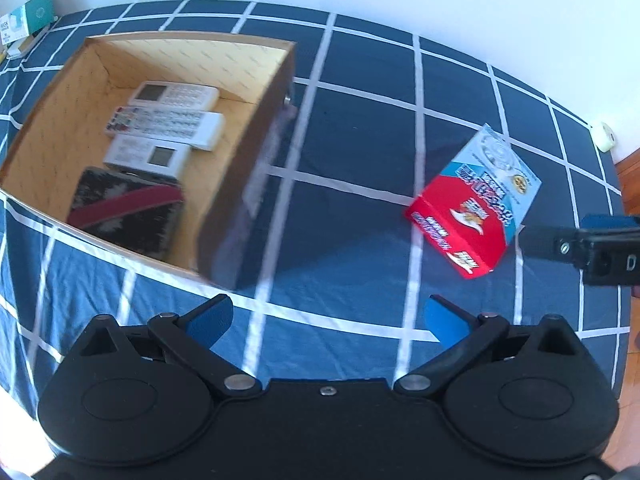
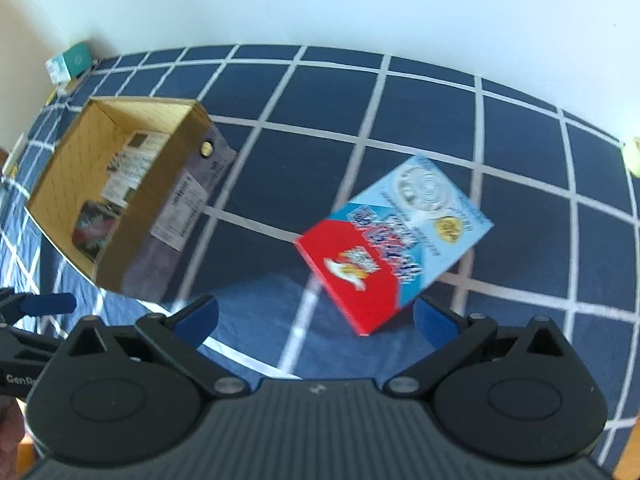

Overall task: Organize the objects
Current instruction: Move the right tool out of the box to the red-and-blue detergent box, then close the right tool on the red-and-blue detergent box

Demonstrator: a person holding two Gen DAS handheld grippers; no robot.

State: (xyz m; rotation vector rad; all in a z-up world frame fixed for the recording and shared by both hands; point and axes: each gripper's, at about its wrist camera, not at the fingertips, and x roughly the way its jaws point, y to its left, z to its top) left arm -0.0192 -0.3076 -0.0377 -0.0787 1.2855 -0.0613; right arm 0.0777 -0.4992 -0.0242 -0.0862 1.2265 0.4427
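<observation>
A red and light-blue carton [image 1: 476, 204] [image 2: 394, 240] lies flat on the blue checked bedspread [image 1: 352, 152] [image 2: 420, 120]. To its left stands an open cardboard box [image 1: 256, 140] [image 2: 160, 208] holding three white remotes [image 1: 164, 124] and a dark patterned pouch [image 1: 124, 212]. My left gripper [image 1: 328, 316] is open over bare cloth, just in front of the cardboard box. My right gripper [image 2: 316, 314] is open too, with the carton's near corner between its blue pads. From the left wrist view the right gripper [image 1: 588, 248] shows at the right edge, beside the carton.
A teal box [image 1: 34, 14] [image 2: 70, 62] and flat items sit at the bed's far left corner by the white wall. A pale roll [image 1: 604, 136] rests at the far right edge. Wooden floor [image 1: 628, 172] shows beyond the bed's right side.
</observation>
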